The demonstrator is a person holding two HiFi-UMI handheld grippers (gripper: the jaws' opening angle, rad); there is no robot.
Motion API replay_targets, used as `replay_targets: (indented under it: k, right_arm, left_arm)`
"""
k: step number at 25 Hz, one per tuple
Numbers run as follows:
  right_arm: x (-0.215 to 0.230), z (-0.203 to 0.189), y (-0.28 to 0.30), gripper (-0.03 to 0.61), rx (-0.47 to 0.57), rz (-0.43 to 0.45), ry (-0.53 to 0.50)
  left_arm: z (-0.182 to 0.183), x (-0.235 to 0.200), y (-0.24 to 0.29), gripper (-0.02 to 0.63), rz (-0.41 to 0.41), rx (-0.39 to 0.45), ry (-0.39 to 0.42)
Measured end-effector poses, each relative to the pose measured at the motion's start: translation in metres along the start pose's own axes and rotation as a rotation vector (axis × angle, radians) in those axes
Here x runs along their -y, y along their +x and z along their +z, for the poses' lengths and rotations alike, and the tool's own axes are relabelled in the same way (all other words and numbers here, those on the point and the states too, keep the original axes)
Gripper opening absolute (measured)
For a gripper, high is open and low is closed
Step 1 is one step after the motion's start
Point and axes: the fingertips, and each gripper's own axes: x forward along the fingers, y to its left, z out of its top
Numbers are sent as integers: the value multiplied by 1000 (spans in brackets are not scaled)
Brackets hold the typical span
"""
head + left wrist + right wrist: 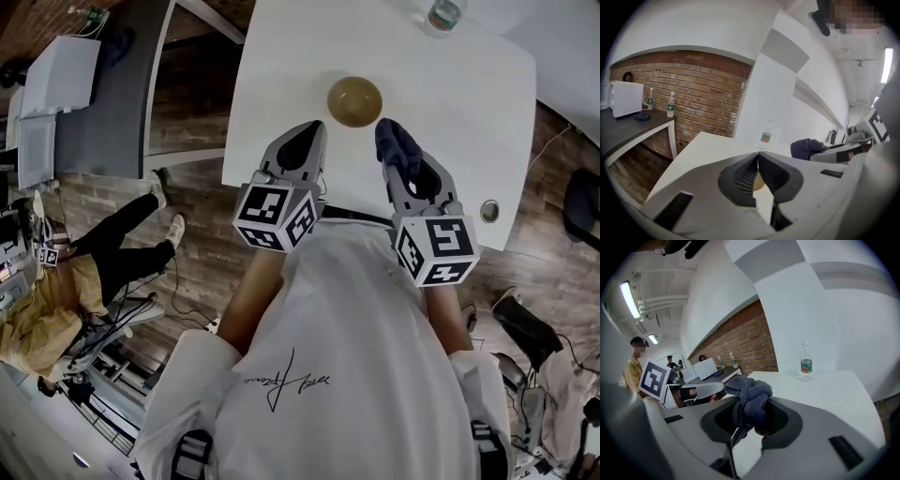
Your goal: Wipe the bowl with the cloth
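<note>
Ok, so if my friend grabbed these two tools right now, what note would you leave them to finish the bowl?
Left tool: shut, nothing in it, close to the bowl on its near left.
Right tool: shut on the dark cloth, which bunches out past its tip, near the bowl's right side and not in it.
Bowl: upright on the white table, just ahead of both tools.
Done: the cloth is gripped and brought up to the bowl.
Left: put the cloth into the bowl and wipe it, probably steadying the bowl with the left tool.
</note>
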Motion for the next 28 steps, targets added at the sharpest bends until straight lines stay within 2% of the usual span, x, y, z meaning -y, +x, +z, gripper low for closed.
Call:
replay_targets:
  k: [7,16,20,23,28]
  right_arm:
    - [5,-1,9,103,-29,2,-4]
    - [5,-4,36,103,-84,-23,0]
    - [-3,-17,69,103,-144,-33,3]
    - [-1,-9,97,103,-188,-50,-8]
    - [6,-7,114,103,-219,-73,12]
  left_arm:
    - [-6,-12,9,14,20,-21,-21]
    - [-17,-42,33,20,19,-90,-41]
    - [-37,-77,47,28,20,-140,-92]
    - [-43,-99,68,41,6,-178,-128]
    - [-50,-112,92,65,-6,-230,-126]
